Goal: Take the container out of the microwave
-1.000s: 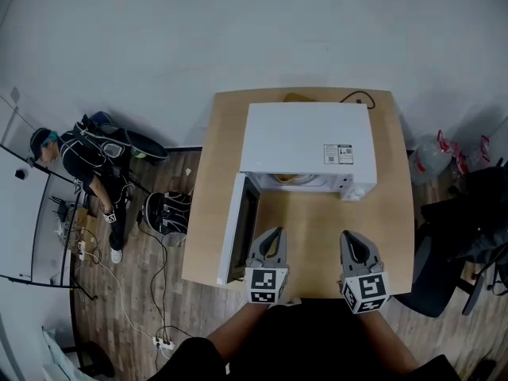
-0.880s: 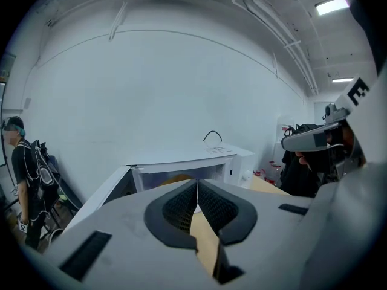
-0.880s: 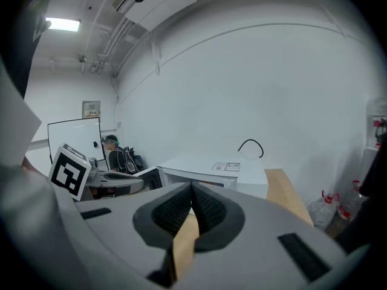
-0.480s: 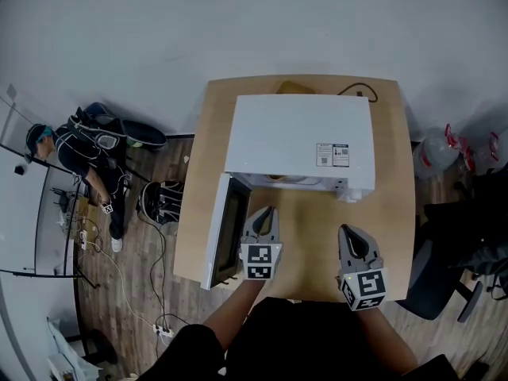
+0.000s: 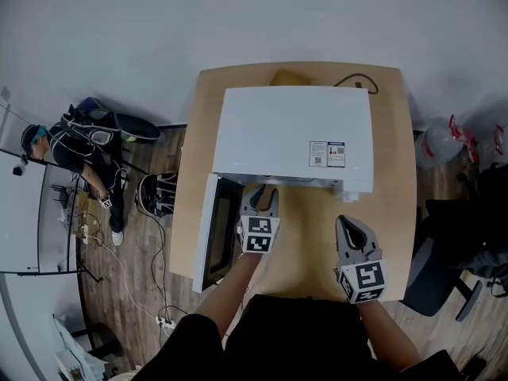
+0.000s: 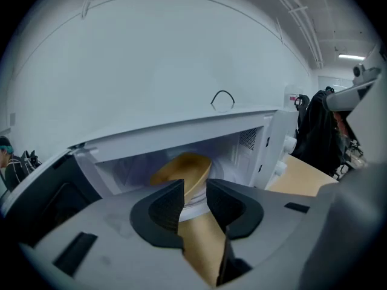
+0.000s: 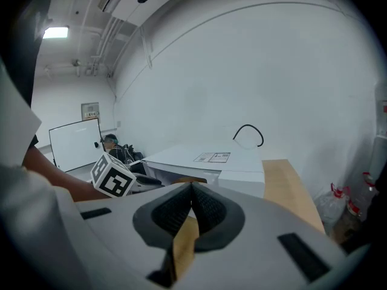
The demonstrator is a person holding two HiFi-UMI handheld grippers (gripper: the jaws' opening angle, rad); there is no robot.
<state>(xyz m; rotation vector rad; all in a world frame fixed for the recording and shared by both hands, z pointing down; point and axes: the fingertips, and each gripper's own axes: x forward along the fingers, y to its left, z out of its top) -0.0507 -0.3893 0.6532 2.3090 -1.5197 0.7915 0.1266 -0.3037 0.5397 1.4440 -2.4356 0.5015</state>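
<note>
Container (image 6: pixel 184 167) inside microwave (image 5: pixel 290 133), door (image 5: pixel 210 232) wide open

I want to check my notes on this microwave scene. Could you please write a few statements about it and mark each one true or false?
1. The microwave has its door open. True.
2. The container is inside the microwave. True.
3. The left gripper holds the container. False: its jaws are opening with nothing between them, and the container sits further in.
4. The right gripper is wide open. False: its jaws are together and empty.
5. The microwave stands on the floor. False: it stands on a wooden table.
</note>
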